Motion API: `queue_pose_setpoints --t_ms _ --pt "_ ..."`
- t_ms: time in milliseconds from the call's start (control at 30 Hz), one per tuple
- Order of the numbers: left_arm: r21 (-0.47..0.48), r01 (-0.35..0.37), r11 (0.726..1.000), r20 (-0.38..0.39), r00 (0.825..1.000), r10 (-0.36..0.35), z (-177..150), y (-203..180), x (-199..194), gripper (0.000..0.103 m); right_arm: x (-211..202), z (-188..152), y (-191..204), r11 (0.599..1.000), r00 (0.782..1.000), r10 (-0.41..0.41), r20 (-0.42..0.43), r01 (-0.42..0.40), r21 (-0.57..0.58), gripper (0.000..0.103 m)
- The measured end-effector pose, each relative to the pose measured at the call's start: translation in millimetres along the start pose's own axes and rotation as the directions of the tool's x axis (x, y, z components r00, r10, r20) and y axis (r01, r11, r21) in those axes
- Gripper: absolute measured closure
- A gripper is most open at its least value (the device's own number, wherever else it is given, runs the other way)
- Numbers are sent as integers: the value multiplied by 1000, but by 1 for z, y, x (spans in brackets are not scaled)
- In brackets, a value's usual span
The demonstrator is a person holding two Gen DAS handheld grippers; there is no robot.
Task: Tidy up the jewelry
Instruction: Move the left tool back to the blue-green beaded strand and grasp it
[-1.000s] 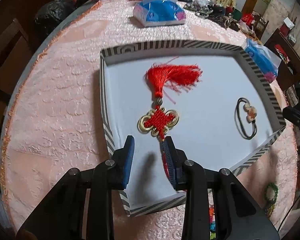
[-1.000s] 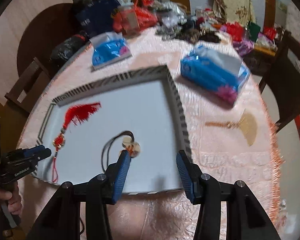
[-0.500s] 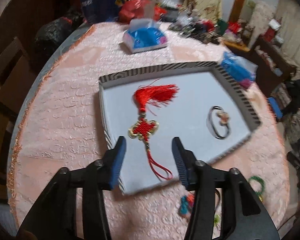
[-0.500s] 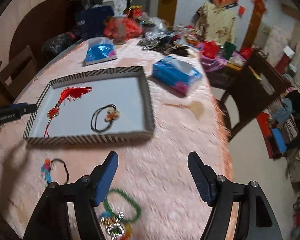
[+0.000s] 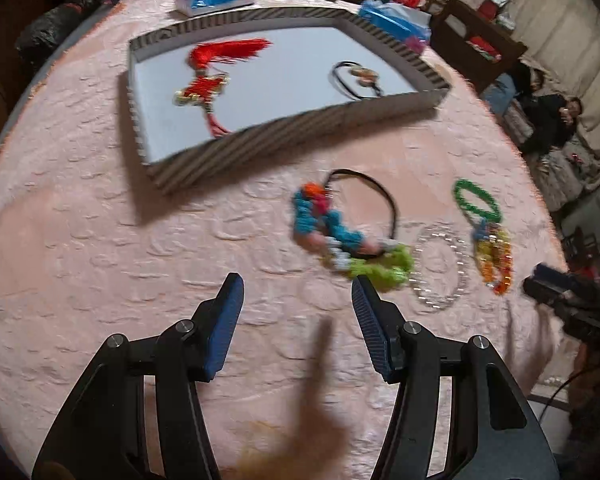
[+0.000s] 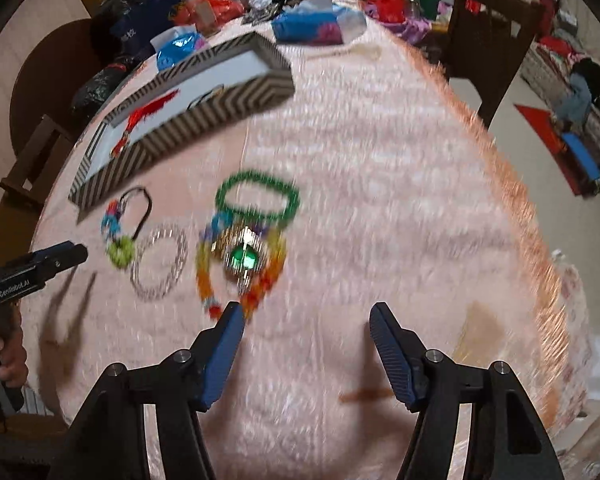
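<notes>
Jewelry left on the desk (image 5: 100,240): colourful beaded piece (image 5: 331,232), clear bead bracelet (image 5: 439,272) and green bead ring (image 5: 475,200) lie outside the striped tray (image 5: 300,128).
Tray contents: red tassel knot (image 5: 208,80), black cord piece (image 5: 355,80).
Left gripper (image 5: 296,320): fingers opening, nothing between them; should come straight down over the beaded piece.
Right view, right gripper (image 6: 305,332): fingers closing, empty, just beside the rainbow necklace (image 6: 240,264); should straddle one strand and pinch low.
</notes>
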State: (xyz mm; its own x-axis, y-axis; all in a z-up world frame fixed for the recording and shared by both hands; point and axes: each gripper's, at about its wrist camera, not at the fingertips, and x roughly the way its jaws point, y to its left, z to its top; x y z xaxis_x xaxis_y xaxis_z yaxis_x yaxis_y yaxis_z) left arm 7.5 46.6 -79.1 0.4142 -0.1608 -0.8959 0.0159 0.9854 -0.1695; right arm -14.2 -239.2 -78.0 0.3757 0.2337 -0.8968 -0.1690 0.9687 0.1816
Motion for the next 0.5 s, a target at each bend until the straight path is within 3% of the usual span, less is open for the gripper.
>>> queue_pose_setpoints --t_ms 67,133,267,467,500 --pt "4 19 1000 -1 1000 -19 2 -5 2 51 3 -8 -2 1000 1000 4 -11 -4 7 39" --pt "17 42 999 5 999 -42 6 -11 6 61 2 -12 -1 1000 1000 1 9 -1 -2 38" --pt "-17 59 998 13 998 -59 26 -13 17 63 1 -14 -4 1000 1000 24 8 -24 -1 37" --pt "-68 16 998 1 1000 -16 38 -8 32 63 2 -13 -5 999 999 41 -6 -42 -16 37" --pt "-90 17 996 -5 1000 -18 35 -3 34 74 2 -13 -5 999 999 43 -8 -43 -19 37"
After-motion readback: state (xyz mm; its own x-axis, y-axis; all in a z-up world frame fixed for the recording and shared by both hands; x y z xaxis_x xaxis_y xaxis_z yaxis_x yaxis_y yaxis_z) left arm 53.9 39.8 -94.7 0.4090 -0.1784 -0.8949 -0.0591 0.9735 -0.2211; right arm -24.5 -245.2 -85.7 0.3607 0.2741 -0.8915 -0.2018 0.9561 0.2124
